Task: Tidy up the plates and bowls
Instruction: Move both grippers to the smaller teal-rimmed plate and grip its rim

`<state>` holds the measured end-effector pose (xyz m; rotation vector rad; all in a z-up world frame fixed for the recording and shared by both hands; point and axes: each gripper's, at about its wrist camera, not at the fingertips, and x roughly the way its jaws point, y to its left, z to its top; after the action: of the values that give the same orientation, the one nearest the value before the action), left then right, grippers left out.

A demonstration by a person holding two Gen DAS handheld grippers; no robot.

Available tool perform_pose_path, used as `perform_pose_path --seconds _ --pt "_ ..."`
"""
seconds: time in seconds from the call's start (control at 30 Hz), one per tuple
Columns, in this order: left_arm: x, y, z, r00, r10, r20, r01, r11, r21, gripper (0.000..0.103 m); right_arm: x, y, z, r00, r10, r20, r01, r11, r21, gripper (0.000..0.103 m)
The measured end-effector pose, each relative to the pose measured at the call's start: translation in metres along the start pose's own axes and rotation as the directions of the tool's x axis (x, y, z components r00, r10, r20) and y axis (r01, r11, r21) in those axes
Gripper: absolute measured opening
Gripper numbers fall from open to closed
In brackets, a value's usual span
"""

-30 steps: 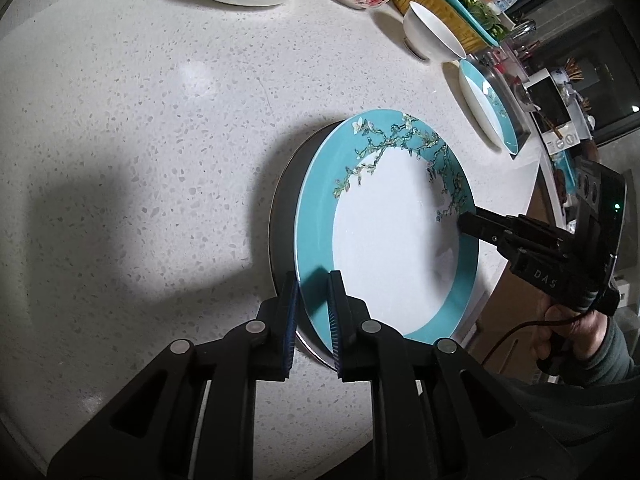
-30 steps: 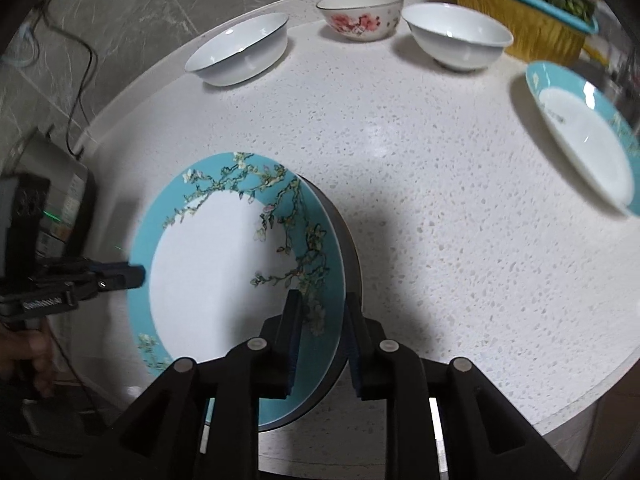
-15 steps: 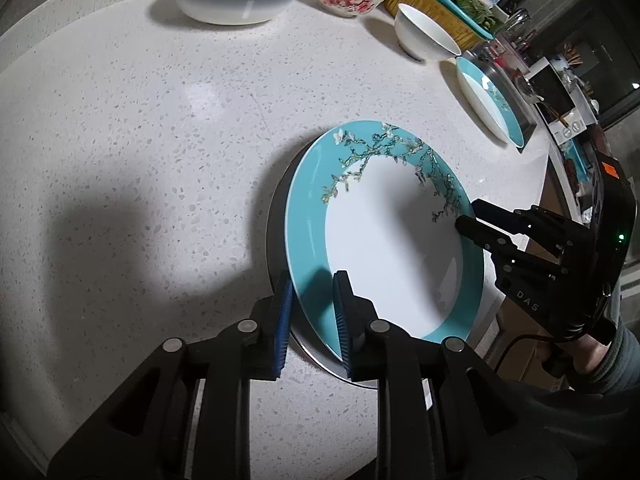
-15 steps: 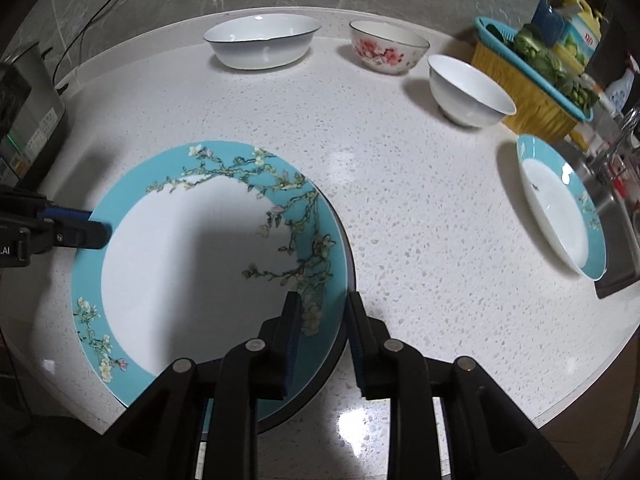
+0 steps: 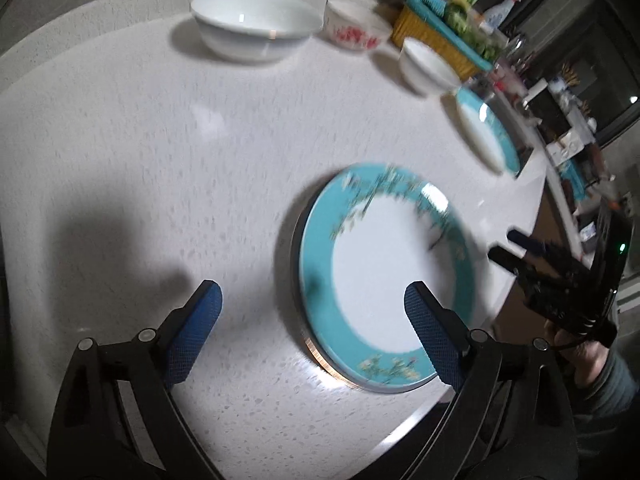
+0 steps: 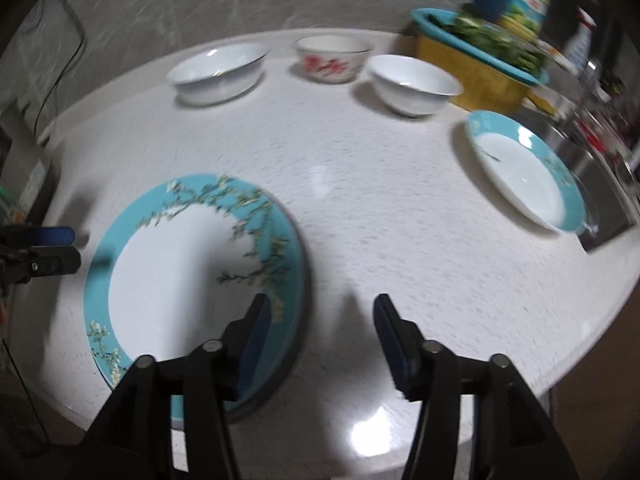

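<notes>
Your left gripper (image 5: 310,304) and right gripper (image 6: 318,322) were both opening, jaws wide, nothing pressed between the pads. Just beyond them the turquoise-rimmed plate (image 5: 384,276), white-centred with a blossom-branch pattern, lay flat on a darker plate (image 6: 302,280) near the counter (image 5: 160,160) edge. Farther off sat a second turquoise plate (image 6: 524,172); beyond it, two white bowls (image 6: 218,72) and a red-flowered bowl (image 6: 332,60).

Yellow basket (image 6: 480,80) of greens (image 6: 496,42)
</notes>
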<state>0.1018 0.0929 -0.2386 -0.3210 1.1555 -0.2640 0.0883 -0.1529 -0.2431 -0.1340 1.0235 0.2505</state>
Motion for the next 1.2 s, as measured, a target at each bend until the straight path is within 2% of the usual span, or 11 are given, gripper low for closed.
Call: perform_pose_path --seconds 0.1,0.2,0.3,0.4,0.47,0.57,0.63,0.77,0.97,1.07,1.2 --pt "-0.014 -0.012 0.024 0.998 -0.064 0.020 0.065 0.998 -0.012 0.096 -0.027 -0.034 0.000 0.996 0.071 0.049 -0.077 0.990 0.120 0.082" --pt "-0.022 -0.039 0.048 0.987 -0.159 0.025 0.159 0.987 -0.003 0.097 -0.050 -0.083 0.008 0.978 0.171 0.121 -0.196 0.949 0.246 0.086" --pt "-0.022 -0.080 0.071 0.959 -0.279 0.052 0.279 0.960 -0.003 0.101 -0.062 -0.152 0.026 0.944 0.248 0.219 -0.318 0.866 0.387 0.088" --pt "-0.005 -0.118 0.091 0.945 -0.322 0.056 0.323 0.946 -0.008 0.101 -0.065 -0.223 0.047 0.916 0.264 0.301 -0.383 0.796 0.468 0.092" --pt "0.018 -0.142 0.104 0.949 -0.310 0.057 0.312 0.949 -0.036 0.101 -0.059 -0.265 0.062 0.909 0.257 0.327 -0.392 0.791 0.469 0.096" --pt "0.059 -0.169 0.127 0.954 -0.297 0.050 0.301 0.945 -0.130 0.101 -0.040 -0.319 0.085 0.919 0.263 0.294 -0.375 0.814 0.443 0.097" --pt "0.089 -0.195 0.138 0.972 -0.233 0.028 0.235 0.961 -0.143 0.101 -0.026 -0.352 0.098 0.913 0.301 0.277 -0.398 0.807 0.435 0.097" --pt "0.138 -0.232 0.162 0.991 -0.131 0.018 0.132 0.981 -0.141 0.101 0.008 -0.390 0.109 0.908 0.360 0.216 -0.419 0.801 0.427 0.097" --pt "0.215 -0.259 0.186 0.996 -0.068 -0.048 0.061 0.988 -0.140 0.101 0.047 -0.415 0.112 0.885 0.446 0.134 -0.460 0.793 0.400 0.095" --pt "0.236 -0.261 0.186 0.994 -0.075 -0.076 0.064 0.987 -0.146 0.101 0.063 -0.417 0.112 0.886 0.455 0.093 -0.454 0.806 0.380 0.093" --pt "0.263 -0.268 0.194 0.993 -0.051 -0.105 0.036 0.990 -0.139 0.101 0.089 -0.422 0.111 0.868 0.495 0.044 -0.469 0.786 0.403 0.089"
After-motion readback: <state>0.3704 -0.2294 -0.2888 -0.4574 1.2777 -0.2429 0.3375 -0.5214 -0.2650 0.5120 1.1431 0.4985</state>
